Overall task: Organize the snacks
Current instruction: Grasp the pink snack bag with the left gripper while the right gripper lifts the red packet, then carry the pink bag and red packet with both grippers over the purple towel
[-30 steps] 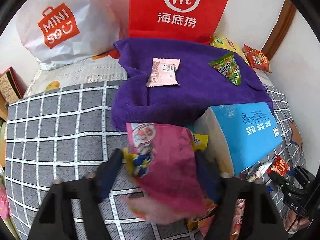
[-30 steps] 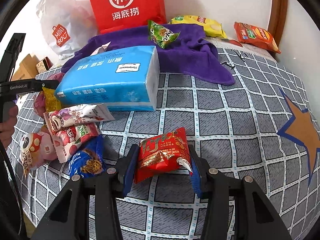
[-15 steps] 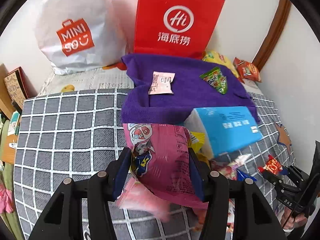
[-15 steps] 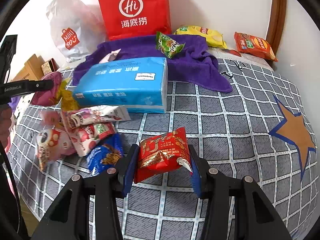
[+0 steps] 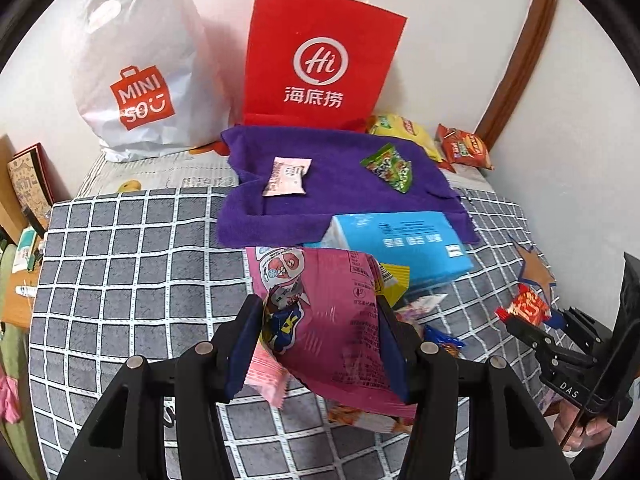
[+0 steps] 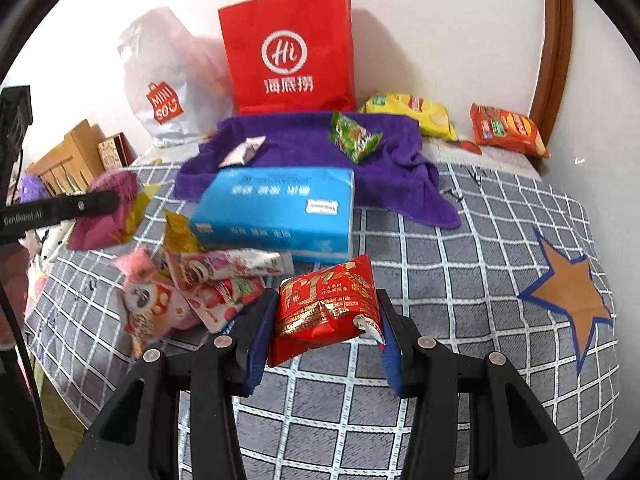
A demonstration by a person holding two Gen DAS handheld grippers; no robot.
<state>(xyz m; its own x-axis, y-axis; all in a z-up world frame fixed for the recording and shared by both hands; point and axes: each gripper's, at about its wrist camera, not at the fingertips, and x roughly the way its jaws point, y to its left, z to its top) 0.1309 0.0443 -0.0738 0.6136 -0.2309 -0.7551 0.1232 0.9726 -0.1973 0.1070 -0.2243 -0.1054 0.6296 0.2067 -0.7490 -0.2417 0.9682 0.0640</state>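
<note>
My left gripper [image 5: 318, 304] is shut on a magenta snack bag [image 5: 332, 320] and holds it above the checked bedspread [image 5: 120, 272]. The right wrist view shows the same bag [image 6: 108, 216] hanging at the left. My right gripper [image 6: 326, 300] is shut on a red foil snack packet [image 6: 324, 312], lifted off the bed. A pile of loose snacks [image 6: 200, 284] lies between the two grippers, in front of a blue tissue pack [image 6: 276, 212]. On the purple towel [image 5: 340, 196] behind it rest a pale pink packet [image 5: 286, 176] and a green packet [image 5: 390, 166].
A red paper bag [image 5: 320, 60] and a white plastic bag [image 5: 140, 80] stand against the back wall. Yellow chips [image 6: 412, 114] and an orange-red chip bag [image 6: 506, 130] lie at the back right. A wooden bed frame [image 6: 554, 40] rises at the right. Boxes [image 5: 28, 184] sit at the far left.
Both grippers have risen and pulled back, each with its packet. The magenta bag has come up off the snack pile, and more of the two back bags shows.
</note>
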